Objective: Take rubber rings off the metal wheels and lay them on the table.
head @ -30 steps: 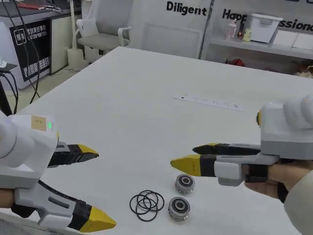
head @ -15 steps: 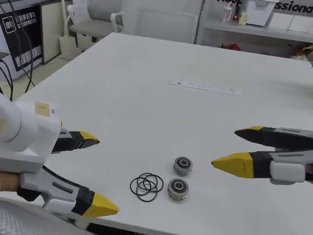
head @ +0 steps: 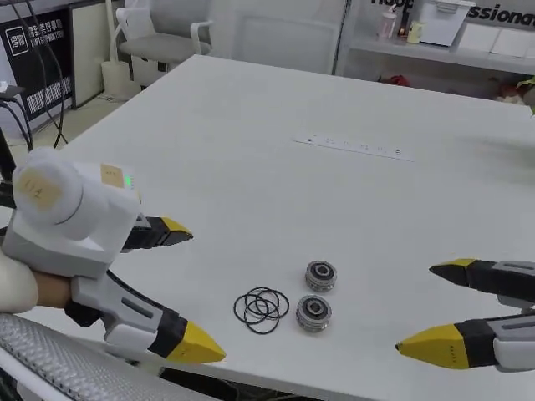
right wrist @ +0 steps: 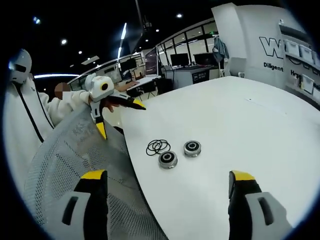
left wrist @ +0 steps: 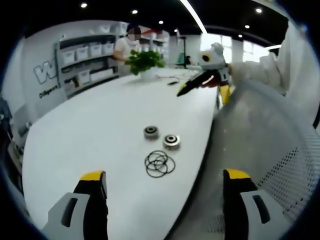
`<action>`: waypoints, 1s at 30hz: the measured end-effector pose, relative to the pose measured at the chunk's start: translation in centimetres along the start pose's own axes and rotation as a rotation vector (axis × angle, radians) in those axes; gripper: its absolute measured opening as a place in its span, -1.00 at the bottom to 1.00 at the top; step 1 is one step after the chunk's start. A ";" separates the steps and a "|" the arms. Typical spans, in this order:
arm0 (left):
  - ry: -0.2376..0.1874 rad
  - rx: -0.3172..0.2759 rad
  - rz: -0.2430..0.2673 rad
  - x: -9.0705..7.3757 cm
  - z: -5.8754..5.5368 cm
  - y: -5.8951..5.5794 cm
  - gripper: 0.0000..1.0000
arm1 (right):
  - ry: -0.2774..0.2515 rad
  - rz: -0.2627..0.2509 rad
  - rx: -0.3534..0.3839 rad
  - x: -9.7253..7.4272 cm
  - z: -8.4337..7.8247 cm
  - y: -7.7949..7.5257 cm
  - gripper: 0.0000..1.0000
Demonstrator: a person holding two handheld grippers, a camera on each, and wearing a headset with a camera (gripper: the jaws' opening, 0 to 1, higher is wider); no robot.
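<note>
Rubber rings (head: pixel 262 307) lie in one overlapping black heap near the table's (head: pixel 251 150) front edge, too tangled to count.
Left gripper (head: pixel 203 294) has its jaws spread wide. The rings sit just beside two metal wheels (head: pixel 313 312). Right gripper (head: pixel 418 307) is spread too. Lots of bare tabletop beyond, and the wall lettering (right wrist: pixel 278 65) reads "Diligent".
</note>
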State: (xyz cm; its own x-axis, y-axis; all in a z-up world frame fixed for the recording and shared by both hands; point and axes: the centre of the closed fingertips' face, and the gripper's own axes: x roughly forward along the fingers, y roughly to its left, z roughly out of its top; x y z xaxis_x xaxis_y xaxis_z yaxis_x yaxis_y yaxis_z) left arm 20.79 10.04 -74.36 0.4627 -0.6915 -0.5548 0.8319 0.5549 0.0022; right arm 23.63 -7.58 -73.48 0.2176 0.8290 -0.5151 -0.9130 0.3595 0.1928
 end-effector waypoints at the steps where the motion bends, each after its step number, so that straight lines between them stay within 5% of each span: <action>1: 0.003 0.004 -0.005 0.1 -0.1 -0.1 0.98 | 0.014 0.000 0.007 0.3 -0.7 0.1 0.96; 10: 0.011 0.013 -0.047 0.6 -0.5 -0.4 0.99 | 0.146 0.032 0.014 1.2 -4.3 1.6 0.94; 18: 0.016 -0.007 -0.059 1.2 -1.7 0.1 0.96 | 0.168 0.029 0.025 1.1 -4.8 1.5 0.91; 30: 0.005 -0.029 -0.058 1.3 -1.5 -0.3 0.94 | 0.217 0.039 0.024 1.0 -6.0 1.5 0.89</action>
State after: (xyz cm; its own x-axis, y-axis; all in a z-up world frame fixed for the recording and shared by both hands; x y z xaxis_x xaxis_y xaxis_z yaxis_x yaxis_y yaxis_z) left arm 20.71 9.69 -76.37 0.4122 -0.7208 -0.5573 0.8480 0.5271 -0.0546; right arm 20.37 -8.75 -78.72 0.1009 0.7317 -0.6741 -0.9101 0.3417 0.2347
